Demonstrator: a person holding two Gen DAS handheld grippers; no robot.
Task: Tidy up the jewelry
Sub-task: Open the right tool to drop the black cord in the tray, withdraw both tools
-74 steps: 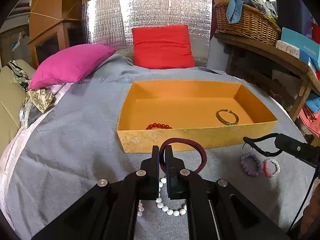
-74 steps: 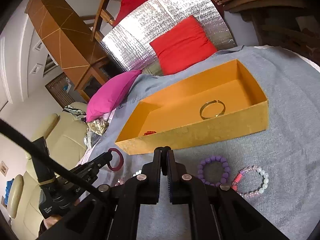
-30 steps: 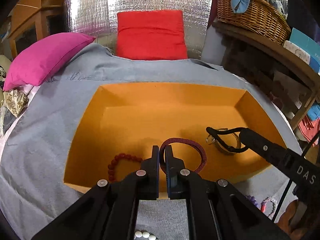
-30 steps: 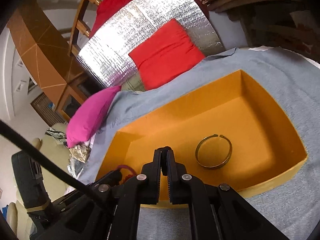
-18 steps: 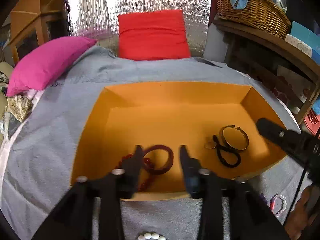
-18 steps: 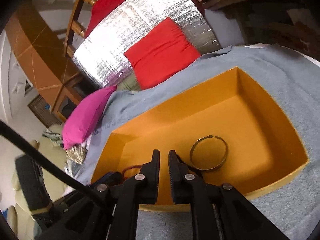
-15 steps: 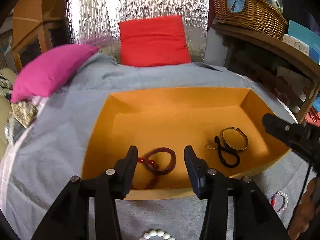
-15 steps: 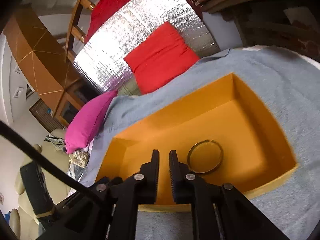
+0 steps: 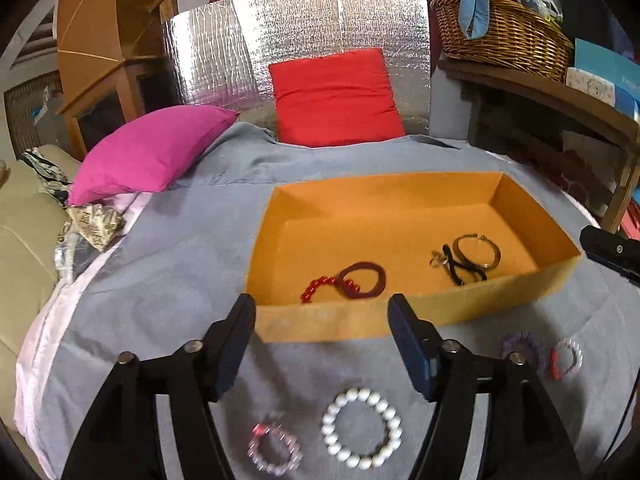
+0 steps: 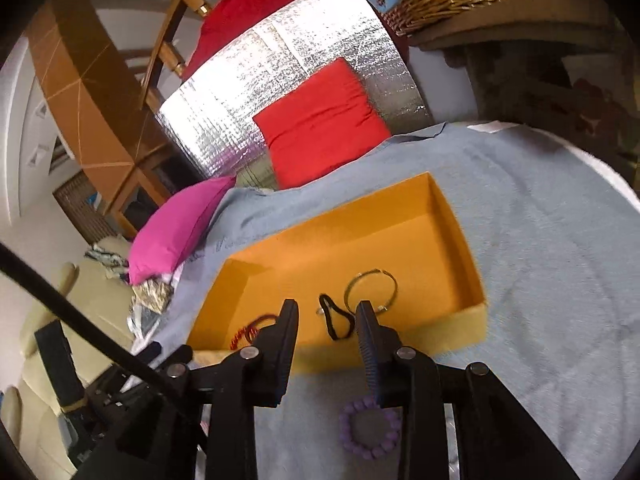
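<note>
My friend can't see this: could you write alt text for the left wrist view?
Open left tongs hover before an orange box holding four bracelets. A white bead bracelet and a pink one lie on grey cloth.

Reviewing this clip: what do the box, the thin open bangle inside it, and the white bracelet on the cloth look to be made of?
Box: probably cardboard, matte orange, with thin folded walls and creased corners.
Bangle: likely metal, a thin rigid hoop with a gap and a dull brassy sheen.
White bracelet: round glossy beads, perhaps faux pearl, plastic or stone; the look leaves it open.
</note>
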